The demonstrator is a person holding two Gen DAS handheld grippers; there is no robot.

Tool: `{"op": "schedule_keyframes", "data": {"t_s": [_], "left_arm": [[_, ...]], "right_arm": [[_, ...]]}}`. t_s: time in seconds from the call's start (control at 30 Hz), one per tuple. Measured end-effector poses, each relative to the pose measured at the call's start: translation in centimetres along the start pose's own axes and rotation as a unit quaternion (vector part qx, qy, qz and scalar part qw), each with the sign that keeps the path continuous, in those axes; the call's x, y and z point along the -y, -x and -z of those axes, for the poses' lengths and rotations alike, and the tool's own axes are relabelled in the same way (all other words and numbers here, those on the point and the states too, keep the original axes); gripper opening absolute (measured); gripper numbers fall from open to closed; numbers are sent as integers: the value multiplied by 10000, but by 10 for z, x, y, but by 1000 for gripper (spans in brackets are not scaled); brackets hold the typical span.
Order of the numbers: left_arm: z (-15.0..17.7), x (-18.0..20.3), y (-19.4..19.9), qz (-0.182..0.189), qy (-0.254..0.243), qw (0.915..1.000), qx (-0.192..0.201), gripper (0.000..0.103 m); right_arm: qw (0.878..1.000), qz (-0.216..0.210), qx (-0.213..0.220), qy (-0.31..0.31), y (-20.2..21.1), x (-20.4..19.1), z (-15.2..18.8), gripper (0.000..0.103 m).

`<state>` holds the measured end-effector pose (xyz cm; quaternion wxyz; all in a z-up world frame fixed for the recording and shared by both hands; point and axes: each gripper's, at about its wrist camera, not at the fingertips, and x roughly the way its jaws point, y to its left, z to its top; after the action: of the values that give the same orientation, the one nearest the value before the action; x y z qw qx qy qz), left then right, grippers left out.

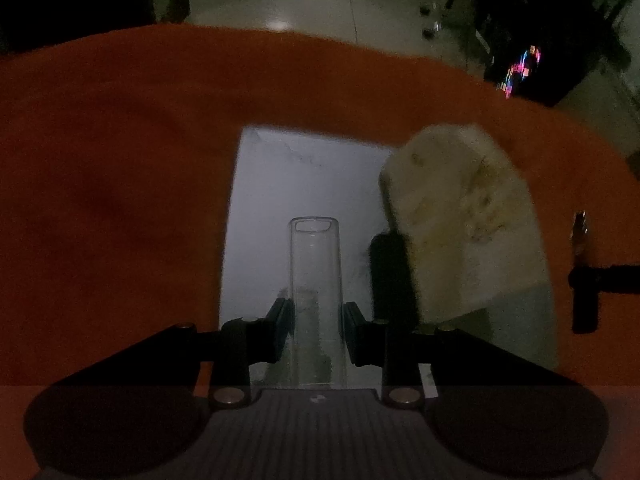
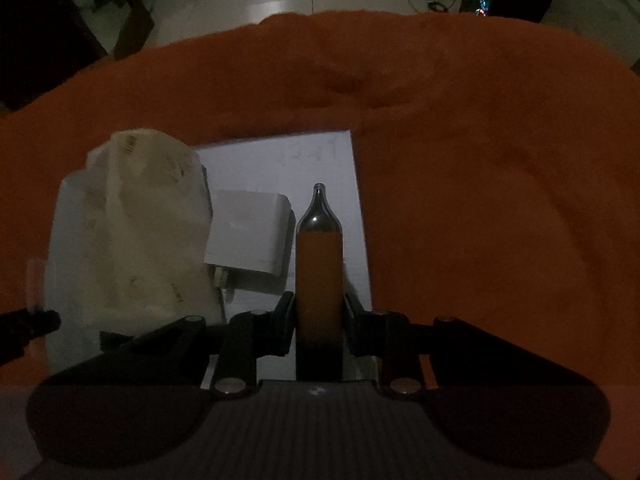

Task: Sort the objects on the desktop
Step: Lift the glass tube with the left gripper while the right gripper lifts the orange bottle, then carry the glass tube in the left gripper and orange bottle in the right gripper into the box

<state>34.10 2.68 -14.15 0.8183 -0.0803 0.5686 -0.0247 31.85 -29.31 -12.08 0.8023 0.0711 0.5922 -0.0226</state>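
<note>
Both sets of jaws were clamped on parts of what looked like one pen. Black pads of the left gripper (image 1: 316, 328) pressed either side of a clear, tube-shaped cap (image 1: 315, 280), its smooth plastic transparent and its far end rounded with a slot-like opening. Seen from the right wrist, the right gripper (image 2: 319, 324) pinched a cylindrical pen body (image 2: 319, 280) with a matte orange barrel that narrowed to a shiny, bulb-shaped metal tip ending in a fine point. Each part pointed forward, away from its camera, held above a flat white sheet of paper (image 1: 288, 184) that bore faint pencil marks near its far edge. The sheet lay on an orange cloth (image 1: 120, 160), soft and gently rumpled, covering the table. A crumpled, cream-coloured wad of tissue-like material (image 2: 140, 232), stained in places, sat partly on a pale translucent container (image 2: 72, 240) beside the paper. Just beside the wad, a white, rounded-corner charger block (image 2: 250, 240) rested on the sheet, its smooth casing matte. From the left wrist, a dark, blurred cylindrical shape (image 1: 390, 268) stood next to the wad; its nature could not be told. Dim light left the glossy floor beyond the table barely readable.
</note>
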Motion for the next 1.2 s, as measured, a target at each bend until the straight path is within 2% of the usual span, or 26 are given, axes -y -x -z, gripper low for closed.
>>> {"op": "schedule_keyframes", "data": {"t_s": [0.2, 0.37, 0.53, 0.73, 0.87, 0.93, 1.0, 1.13, 1.2], "left_arm": [[11, -5, 47, 137, 139, 9989, 433, 25], [36, -1, 85, -85, -176, 9984, 538, 25], [55, -2, 113, -102, -156, 9986, 492, 25], [77, 8, 138, -39, -253, 9990, 363, 25], [95, 17, 154, -158, -415, 9979, 461, 25], [111, 24, 161, -334, -528, 9958, 662, 25], [129, 27, 162, -355, -559, 9955, 685, 25], [162, 37, 155, -522, -768, 9939, 599, 25], [173, 41, 149, -489, -817, 9944, 457, 25]], "right_arm": [[9991, -156, 398, -84, 43, -4, 12, 27], [9978, -260, 604, -100, 84, -12, 36, 27], [9964, -302, 780, -135, 127, -18, 54, 27], [9961, -337, 810, 21, 155, -29, 80, 27], [9967, -318, 749, 76, 167, -37, 104, 27], [9970, -261, 705, 198, 168, -45, 117, 27], [9971, -231, 655, 297, 168, -52, 130, 27], [9977, -266, 491, 385, 156, -62, 154, 27], [9979, -280, 394, 434, 150, -67, 166, 27]]}}
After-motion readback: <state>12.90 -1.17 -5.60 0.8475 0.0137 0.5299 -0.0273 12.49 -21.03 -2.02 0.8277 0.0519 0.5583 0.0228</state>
